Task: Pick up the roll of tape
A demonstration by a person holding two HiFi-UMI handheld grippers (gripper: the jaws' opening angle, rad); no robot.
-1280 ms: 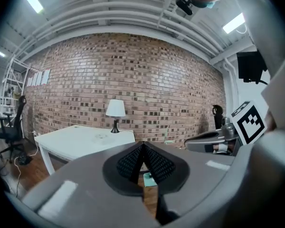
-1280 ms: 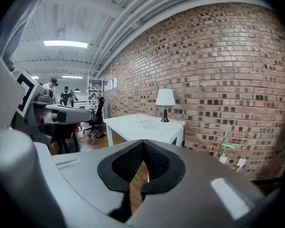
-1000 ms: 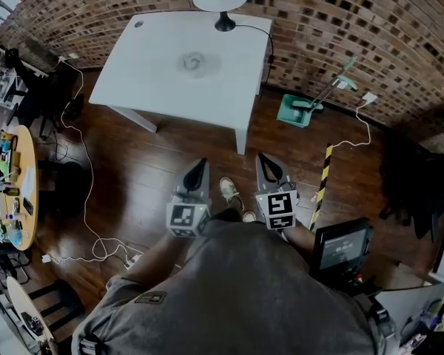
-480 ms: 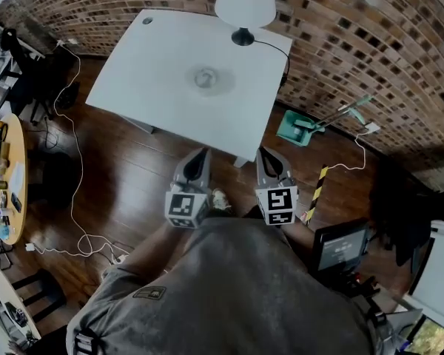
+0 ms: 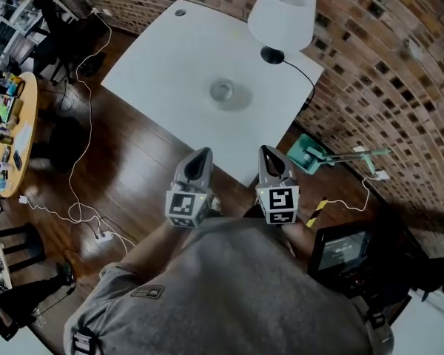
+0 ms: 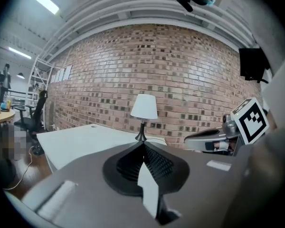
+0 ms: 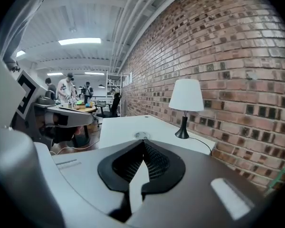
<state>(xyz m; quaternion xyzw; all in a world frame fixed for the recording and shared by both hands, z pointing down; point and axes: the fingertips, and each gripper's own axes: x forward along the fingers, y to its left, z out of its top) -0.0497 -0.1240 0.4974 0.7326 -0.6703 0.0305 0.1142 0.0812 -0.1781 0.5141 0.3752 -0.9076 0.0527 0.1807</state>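
The roll of tape (image 5: 222,91) lies flat on the white bench (image 5: 163,72), near the middle of the top, with the lamp (image 5: 281,13) standing well apart from it toward the far right corner. Nothing touches it, and bare bench surrounds it on every side. Judging by that, it can be approached from any direction.

It looks like a small, pale, half see-through ring with its hole facing up and a soft grey shadow around it. It sits low against the white top and is easy to lose there. In the right gripper view it is only a faint glinting circle just beyond the tips. Being so low, it probably calls for a pinch across the rim, or one jaw dropped into the hole.

The left tongs (image 5: 199,156) and the right tongs (image 5: 268,154) are held side by side in front of the person's chest. Both point toward the bench but sit at its near edge, over the dark wooden floor (image 5: 133,168), well short of the roll. Each pair is pressed together with nothing between the jaws — most likely just how they are carried during the approach. Whichever pair takes the roll has to spread first.

Behind the bench runs a brick wall (image 5: 385,72).
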